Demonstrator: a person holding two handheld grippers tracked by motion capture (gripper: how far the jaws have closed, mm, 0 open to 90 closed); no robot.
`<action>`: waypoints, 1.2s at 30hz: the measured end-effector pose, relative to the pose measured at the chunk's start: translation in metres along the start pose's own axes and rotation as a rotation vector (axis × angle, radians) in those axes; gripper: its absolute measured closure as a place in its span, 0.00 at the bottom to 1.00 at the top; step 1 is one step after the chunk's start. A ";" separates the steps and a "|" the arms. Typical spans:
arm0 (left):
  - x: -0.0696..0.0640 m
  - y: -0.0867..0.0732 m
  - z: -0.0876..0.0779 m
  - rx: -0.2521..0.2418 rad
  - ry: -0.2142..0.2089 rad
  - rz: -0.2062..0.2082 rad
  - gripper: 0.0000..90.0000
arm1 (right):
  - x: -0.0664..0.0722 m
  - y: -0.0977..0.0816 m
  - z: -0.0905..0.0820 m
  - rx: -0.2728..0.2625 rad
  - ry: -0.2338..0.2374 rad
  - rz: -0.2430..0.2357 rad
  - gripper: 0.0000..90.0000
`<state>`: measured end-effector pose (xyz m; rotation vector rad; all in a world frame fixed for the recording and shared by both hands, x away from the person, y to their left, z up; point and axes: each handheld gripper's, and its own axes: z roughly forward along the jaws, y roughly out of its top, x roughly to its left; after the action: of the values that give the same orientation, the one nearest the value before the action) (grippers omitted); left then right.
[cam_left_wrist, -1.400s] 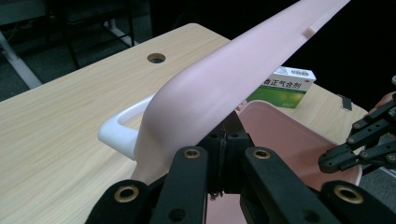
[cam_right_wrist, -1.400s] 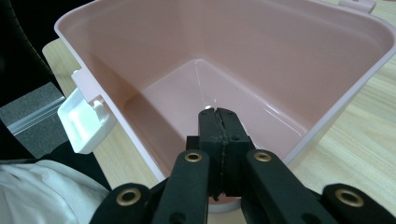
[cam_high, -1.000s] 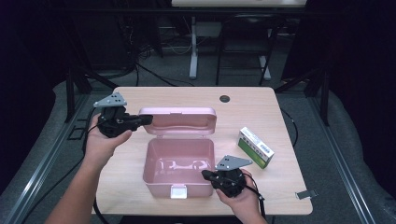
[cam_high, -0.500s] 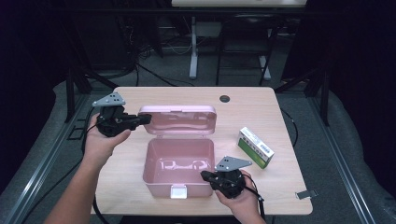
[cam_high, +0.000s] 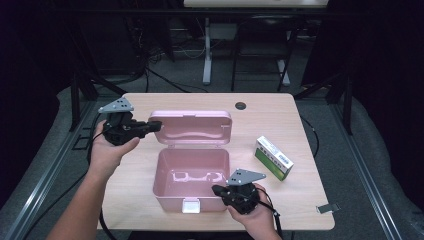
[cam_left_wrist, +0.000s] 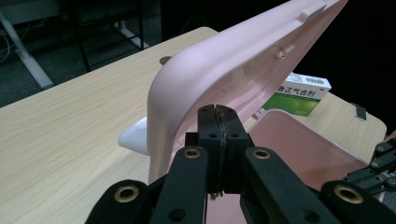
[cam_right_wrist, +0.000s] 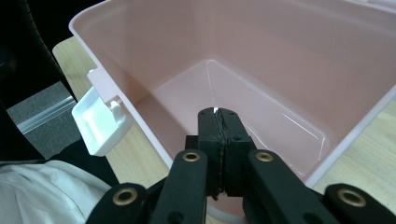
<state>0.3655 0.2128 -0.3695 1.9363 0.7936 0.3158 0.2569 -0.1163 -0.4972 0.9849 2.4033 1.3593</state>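
Pink plastic hinged box (cam_high: 161, 175) sits just as it did a second ago. Nothing has shifted and both your hands have held still, so the opening step looks complete and the box is ready for loading.

Your left gripper (cam_high: 157, 125) has its fingers (cam_left_wrist: 208, 126) pressed fully together. Their tips rest against the corner edge of the raised pink lid (cam_high: 192, 127) and seem to prop it, not pinch it.

Your right gripper (cam_high: 216, 190) is equally closed and holds nothing. Its fingers (cam_right_wrist: 208, 130) reach over the near rim, with the empty tub just beyond the tips.

The box's long axis runs from your left fingers' side to your right fingers' side. Its mouth faces up and its white latch (cam_high: 190, 205) points toward you.

A green-and-white cardboard carton (cam_high: 273, 158) lies on the wooden counter (cam_high: 135, 192), beyond your right fingers and well apart from them.
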 end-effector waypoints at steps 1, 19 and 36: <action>0.000 0.000 0.000 0.001 -0.001 -0.001 1.00 | 0.000 0.000 0.000 0.000 0.001 0.000 0.98; -0.005 -0.007 -0.005 -0.027 -0.001 0.006 0.99 | -0.002 -0.002 0.001 -0.020 0.025 0.019 0.97; 0.008 -0.029 0.014 0.019 0.040 -0.035 0.87 | -0.002 -0.004 0.001 -0.041 0.036 0.030 0.99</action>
<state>0.3674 0.2174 -0.4022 1.9366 0.8585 0.3281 0.2571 -0.1183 -0.5016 0.9981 2.3855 1.4420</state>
